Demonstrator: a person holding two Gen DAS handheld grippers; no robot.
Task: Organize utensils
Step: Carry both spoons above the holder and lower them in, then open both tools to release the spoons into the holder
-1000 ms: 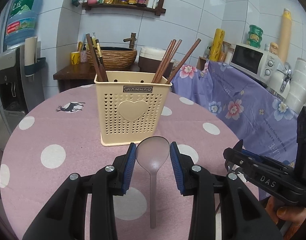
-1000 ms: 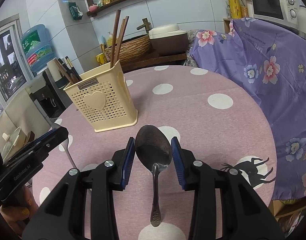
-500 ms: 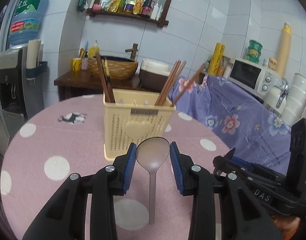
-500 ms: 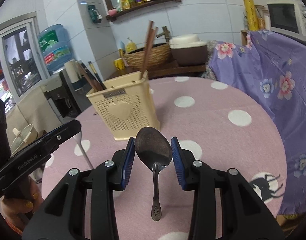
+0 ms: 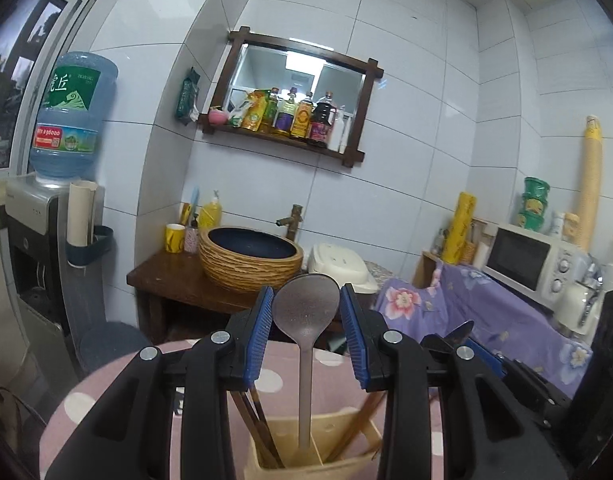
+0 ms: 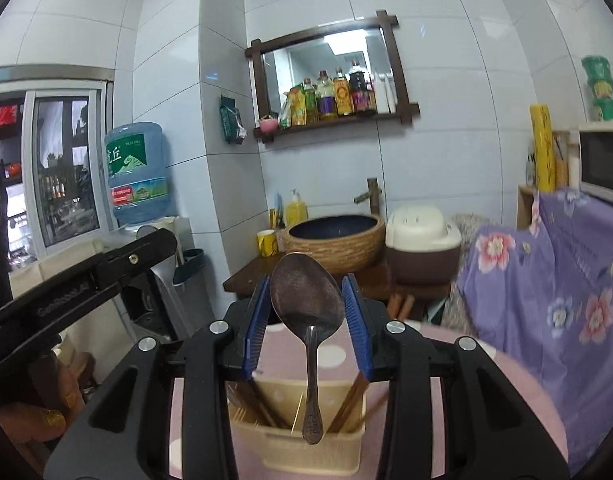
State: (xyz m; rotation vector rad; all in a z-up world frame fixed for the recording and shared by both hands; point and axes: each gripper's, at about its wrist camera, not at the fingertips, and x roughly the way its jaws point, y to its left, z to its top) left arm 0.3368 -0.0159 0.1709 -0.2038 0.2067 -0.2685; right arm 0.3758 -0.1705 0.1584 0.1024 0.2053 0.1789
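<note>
From the left wrist, the left gripper (image 5: 306, 336) has its ribbed blue pads clamped on the bowl of a frosted, translucent plastic spoon (image 5: 305, 320), whose slim handle hangs down over the cream perforated utensil holder (image 5: 306, 462) on the pink polka-dot desk (image 5: 90, 396); brown chopsticks (image 5: 254, 420) lean in its compartments. From the right wrist, the right gripper (image 6: 306, 328) is clamped on a dull metal spoon (image 6: 307, 300), its embossed handle dangling just above the same holder, chopsticks at either side.
</note>
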